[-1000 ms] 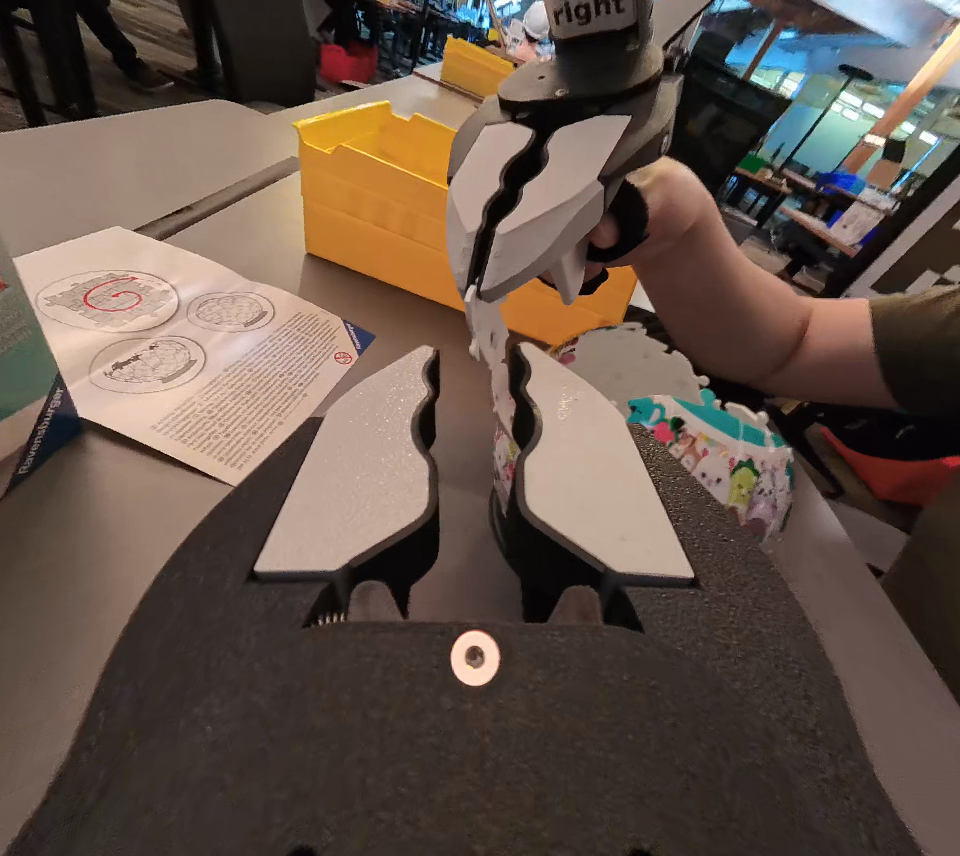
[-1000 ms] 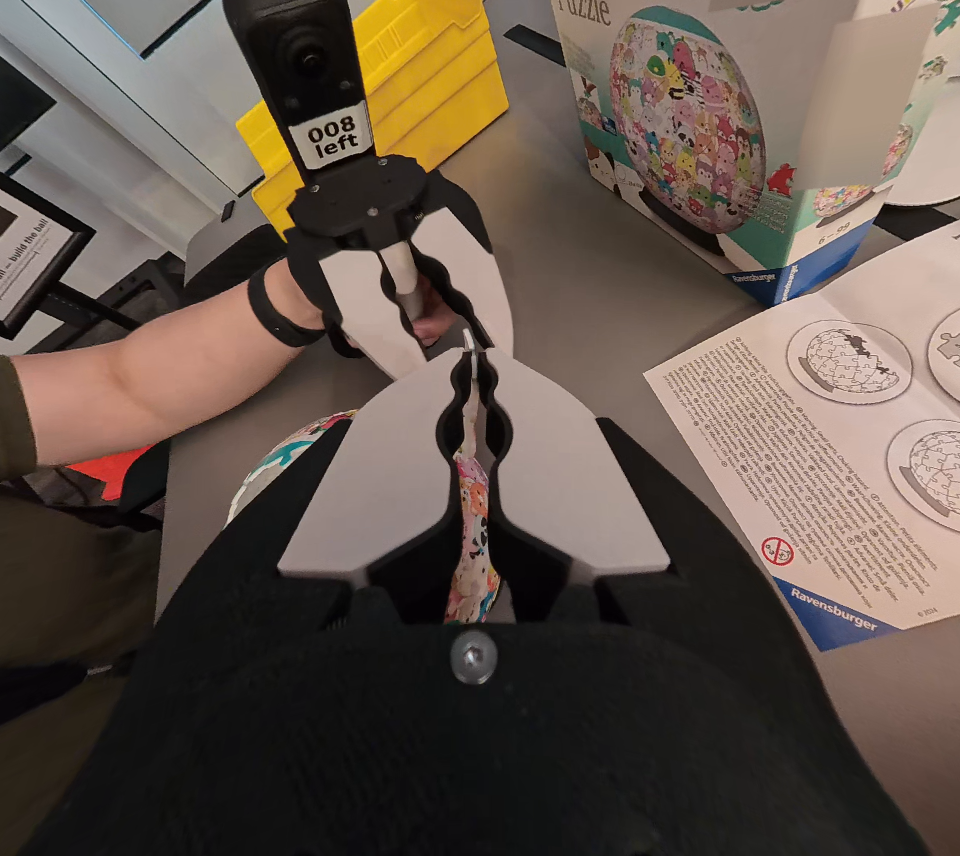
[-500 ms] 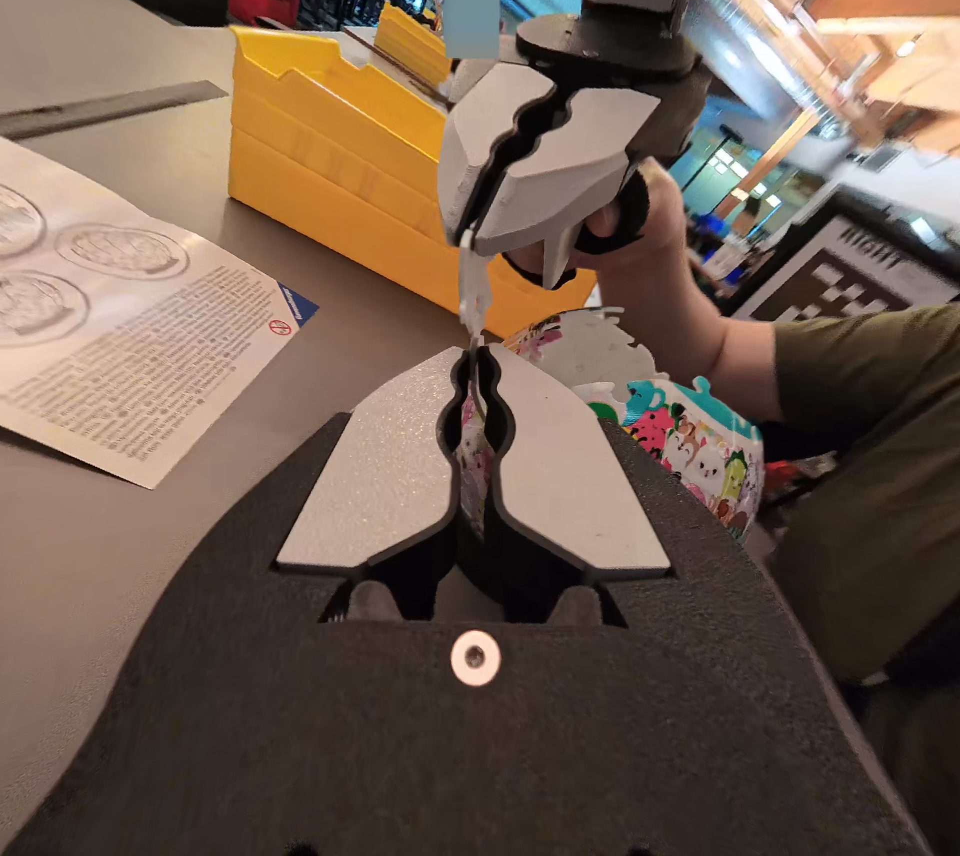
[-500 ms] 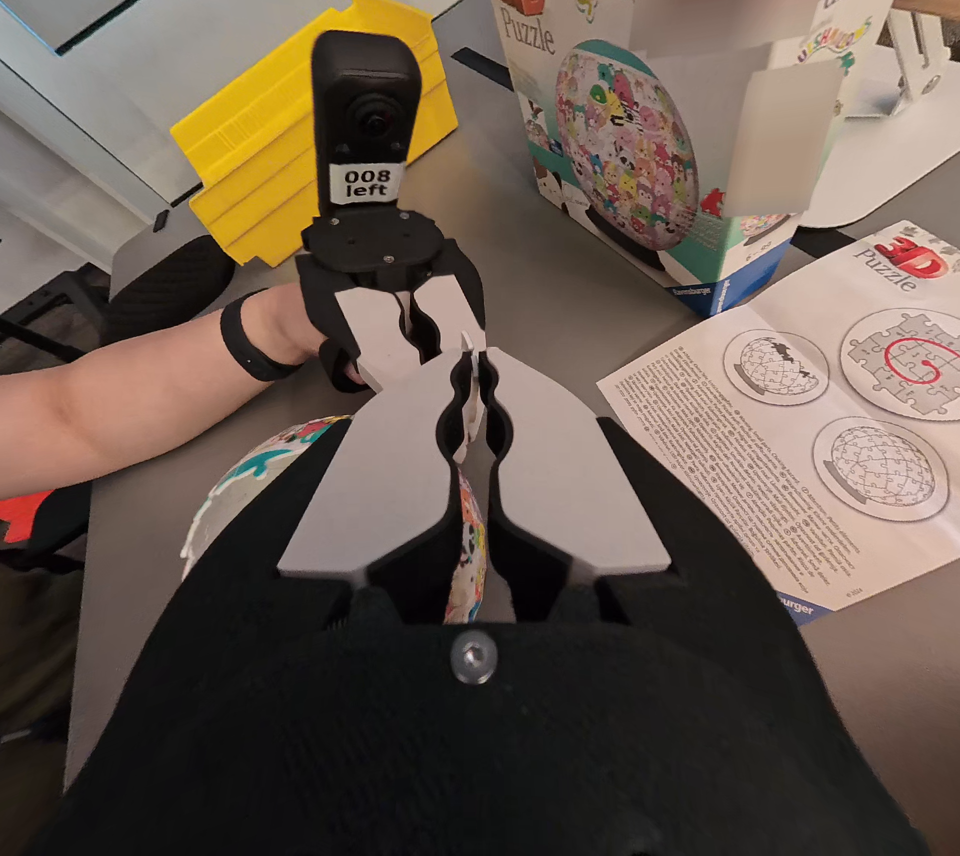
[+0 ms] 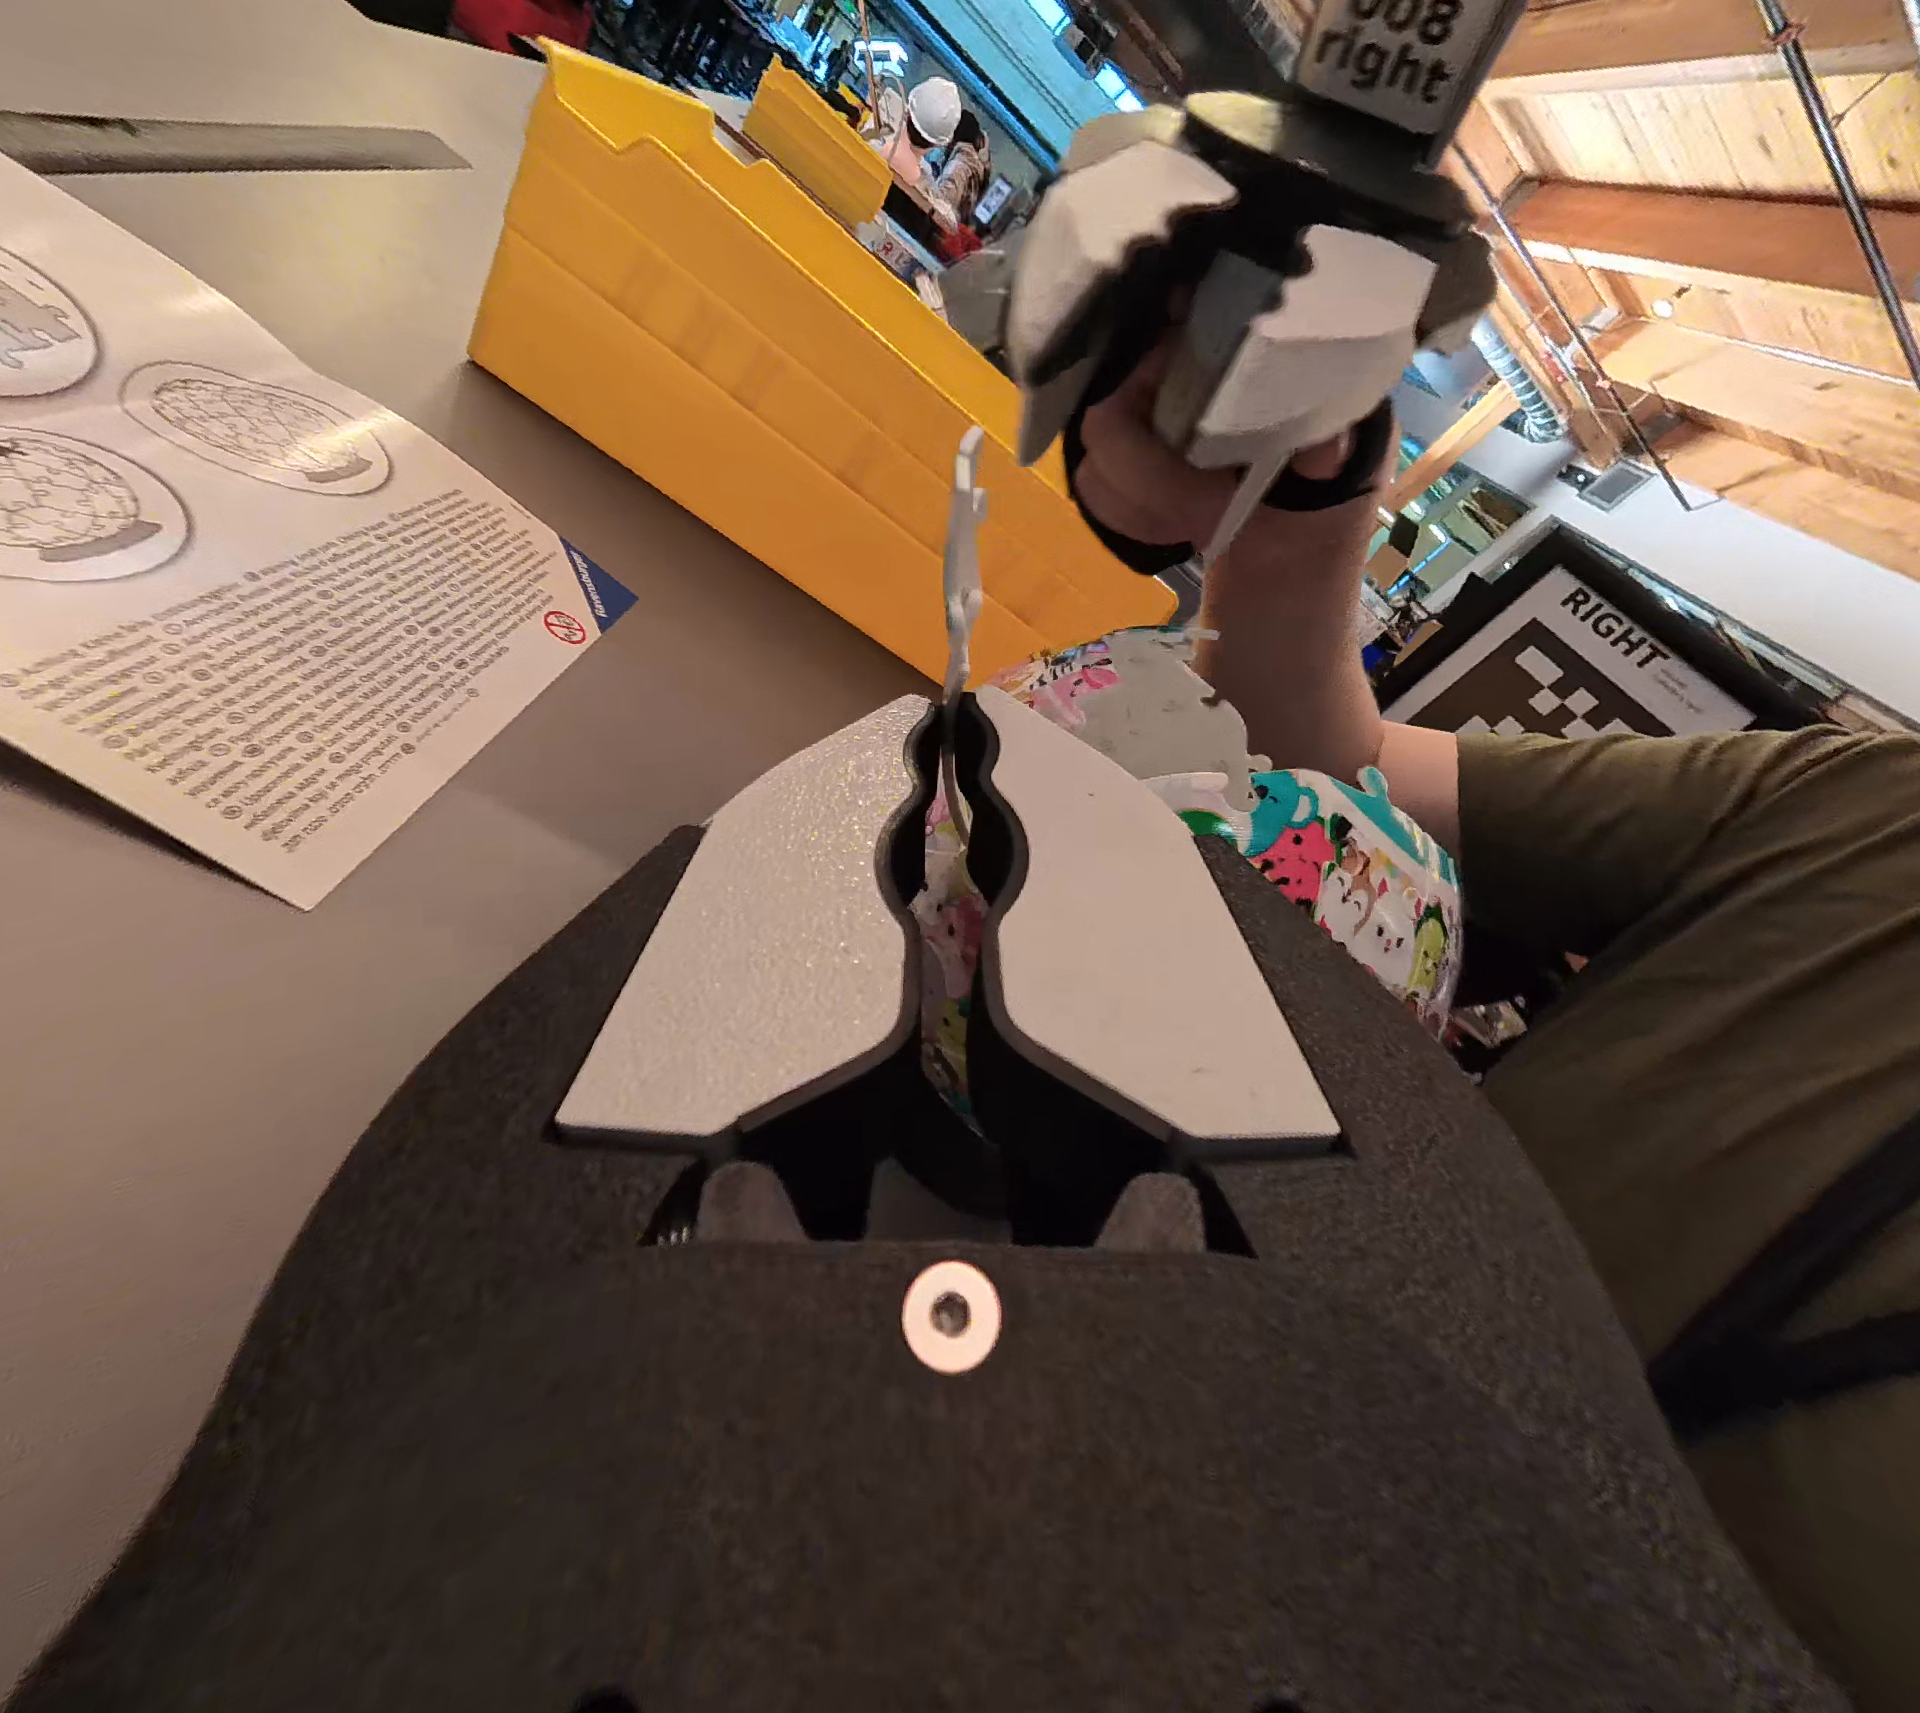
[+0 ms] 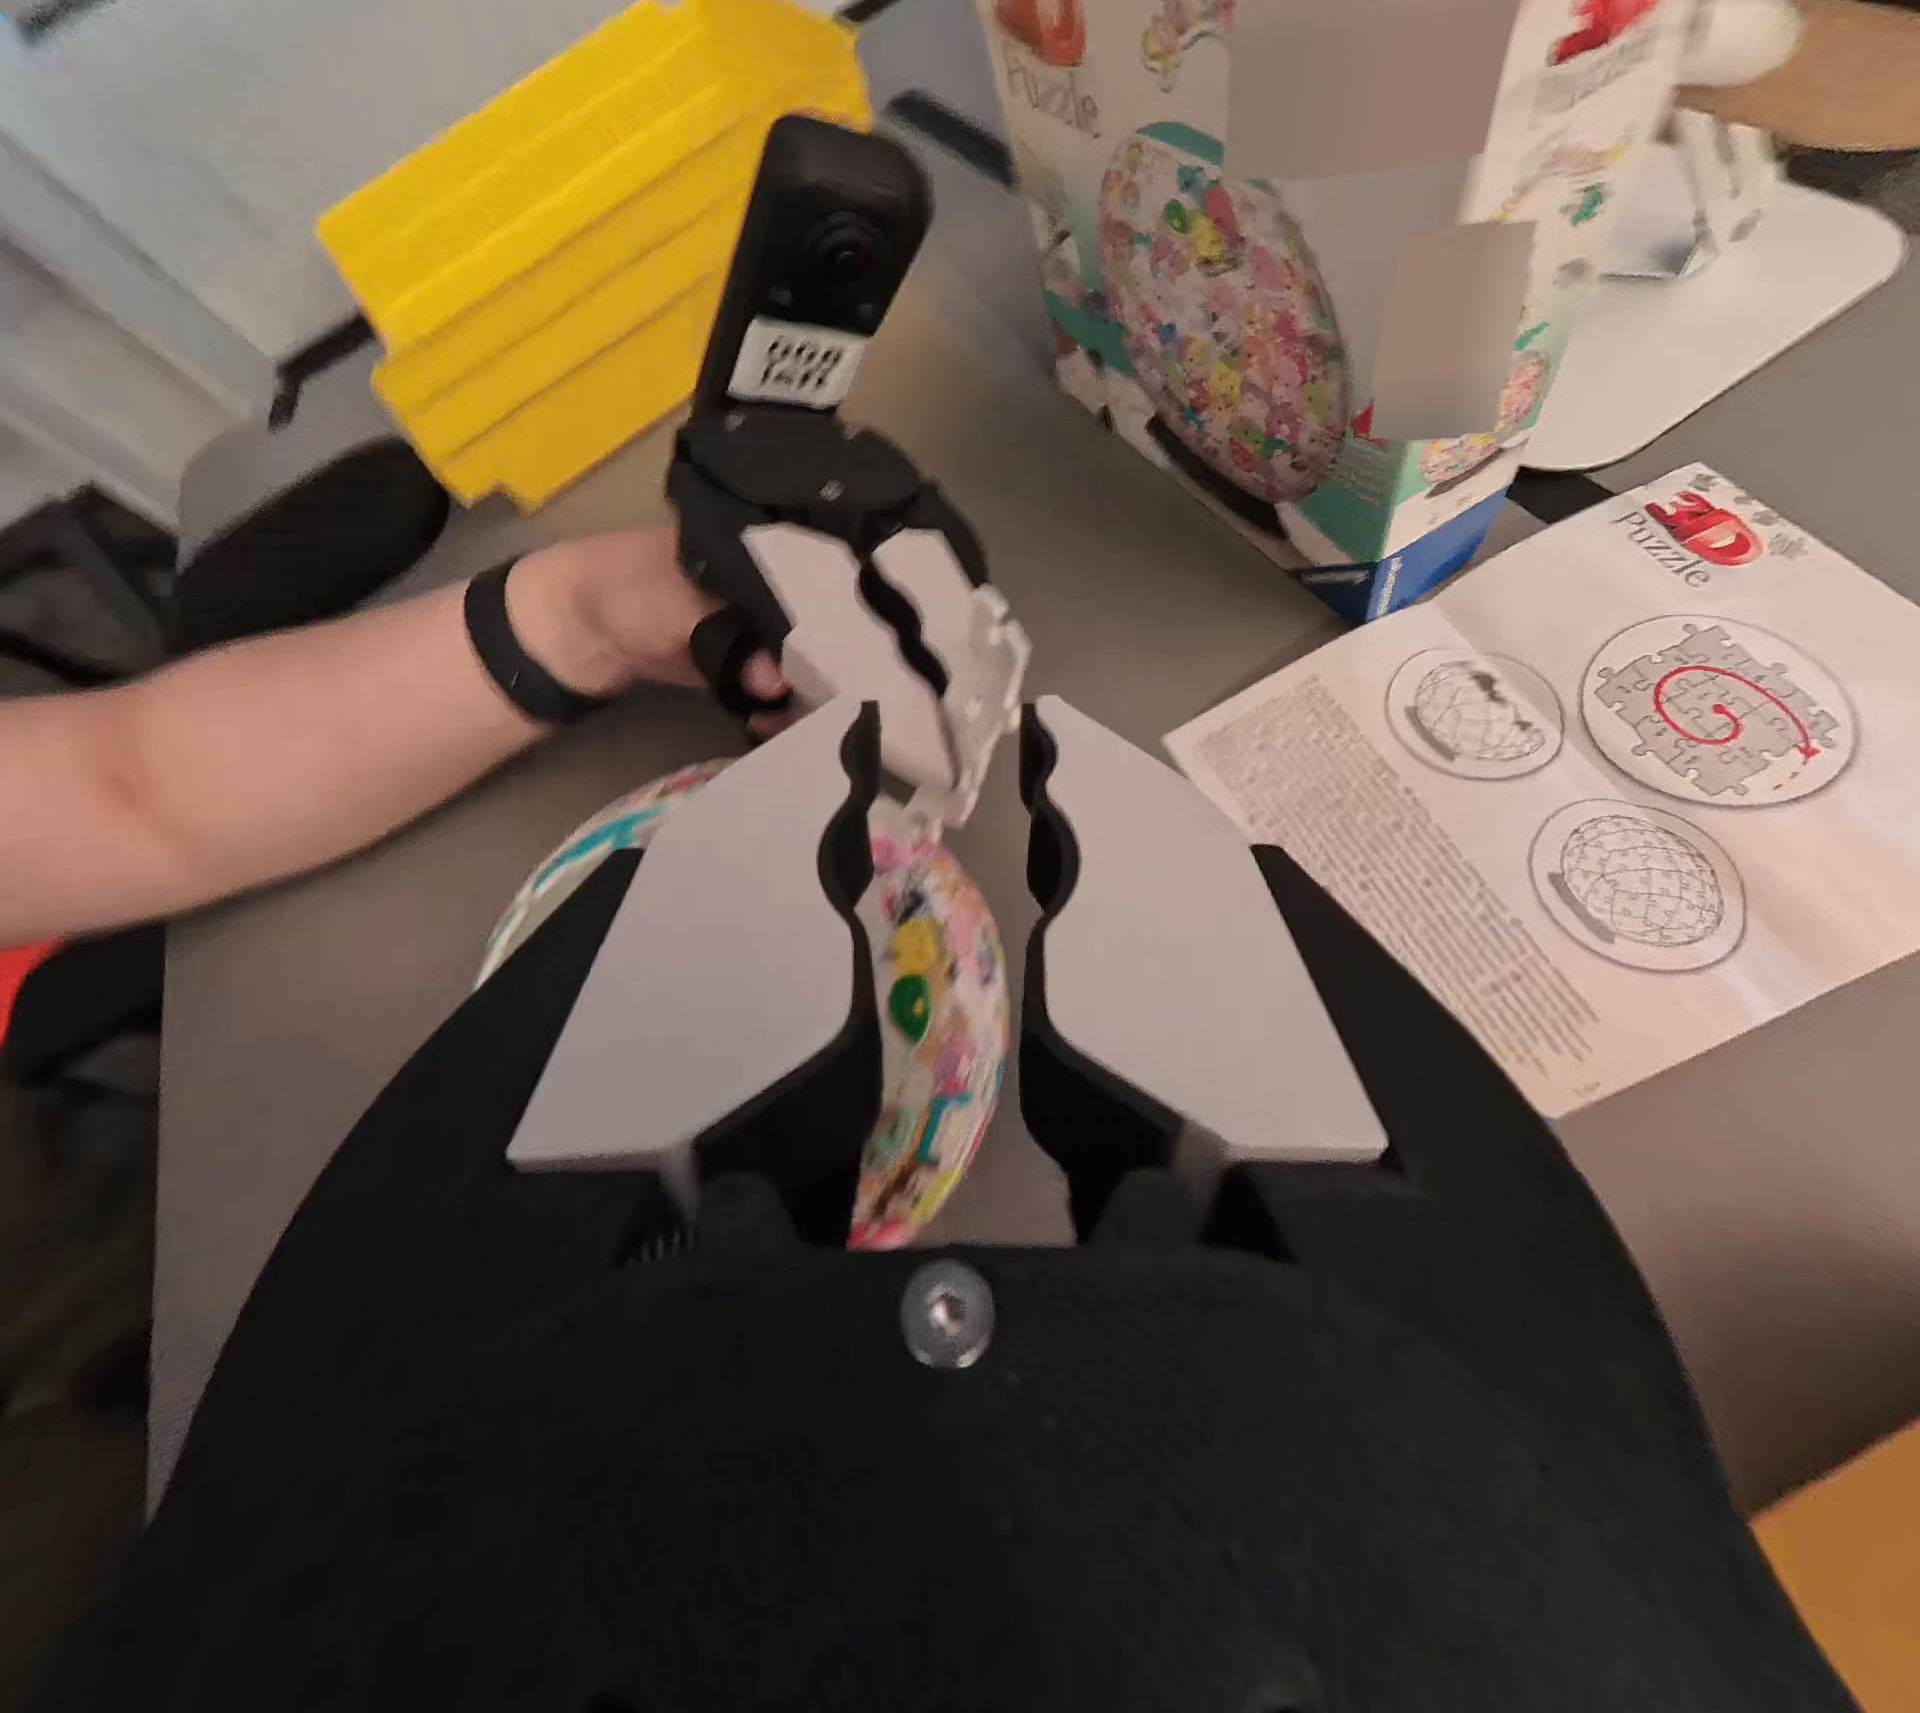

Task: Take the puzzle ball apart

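My left gripper is shut on a strip of joined puzzle pieces. The strip stands edge-on above the fingertips, white back showing, with its colourful print below between the fingers. In the right wrist view the left gripper holds the same strip in front of my right gripper. My right gripper is open, its pads clear of the strip on both sides. It also shows in the left wrist view, above and behind the strip. The rest of the puzzle ball, an open colourful shell, lies on the table.
A yellow bin stands behind the grippers on the table and also shows in the right wrist view. The printed instruction sheet lies to the right, the puzzle box stands behind it, with a white stand beyond. Across from one pair of fingers to the other is roughly 6 cm.
A second ago my left gripper was open and my right gripper held the strip. The left shut on it, then the right opened and let go. The left now holds the strip alone.
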The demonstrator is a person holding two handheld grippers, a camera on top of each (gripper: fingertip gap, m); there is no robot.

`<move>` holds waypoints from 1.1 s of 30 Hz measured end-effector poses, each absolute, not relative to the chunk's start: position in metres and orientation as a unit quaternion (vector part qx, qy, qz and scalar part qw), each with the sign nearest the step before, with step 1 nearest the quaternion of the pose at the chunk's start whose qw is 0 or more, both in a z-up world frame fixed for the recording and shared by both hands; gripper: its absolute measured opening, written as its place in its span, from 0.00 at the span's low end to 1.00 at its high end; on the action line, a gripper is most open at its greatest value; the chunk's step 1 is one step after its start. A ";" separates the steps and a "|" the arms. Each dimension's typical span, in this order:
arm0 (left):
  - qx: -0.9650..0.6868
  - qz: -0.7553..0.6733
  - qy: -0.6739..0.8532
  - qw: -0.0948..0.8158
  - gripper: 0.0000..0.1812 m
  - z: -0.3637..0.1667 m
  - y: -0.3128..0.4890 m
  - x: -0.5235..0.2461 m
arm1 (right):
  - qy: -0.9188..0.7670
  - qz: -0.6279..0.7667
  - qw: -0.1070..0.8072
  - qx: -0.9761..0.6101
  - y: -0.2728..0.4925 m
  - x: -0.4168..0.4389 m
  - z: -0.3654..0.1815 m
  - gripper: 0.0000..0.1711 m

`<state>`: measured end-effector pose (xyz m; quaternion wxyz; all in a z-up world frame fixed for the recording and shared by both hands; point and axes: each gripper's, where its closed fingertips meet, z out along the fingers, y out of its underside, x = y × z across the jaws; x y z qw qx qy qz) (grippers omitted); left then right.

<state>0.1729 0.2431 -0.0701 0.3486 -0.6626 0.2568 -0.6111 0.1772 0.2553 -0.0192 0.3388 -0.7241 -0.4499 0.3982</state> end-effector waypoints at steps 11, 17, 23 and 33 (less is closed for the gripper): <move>-0.666 -0.606 0.257 0.351 0.01 -0.069 0.244 0.172 | -0.560 0.241 0.259 -0.749 0.228 0.190 -0.060 0.19; -0.670 -0.620 0.240 0.330 0.01 -0.069 0.244 0.170 | -0.589 0.187 0.255 -0.744 0.223 0.191 -0.067 0.13; -0.666 -0.664 0.197 0.277 0.01 -0.071 0.242 0.169 | -0.602 0.160 0.263 -0.737 0.223 0.192 -0.067 0.10; -0.660 -0.627 0.245 0.332 0.01 -0.066 0.243 0.162 | -0.625 0.123 0.276 -0.720 0.222 0.192 -0.069 0.09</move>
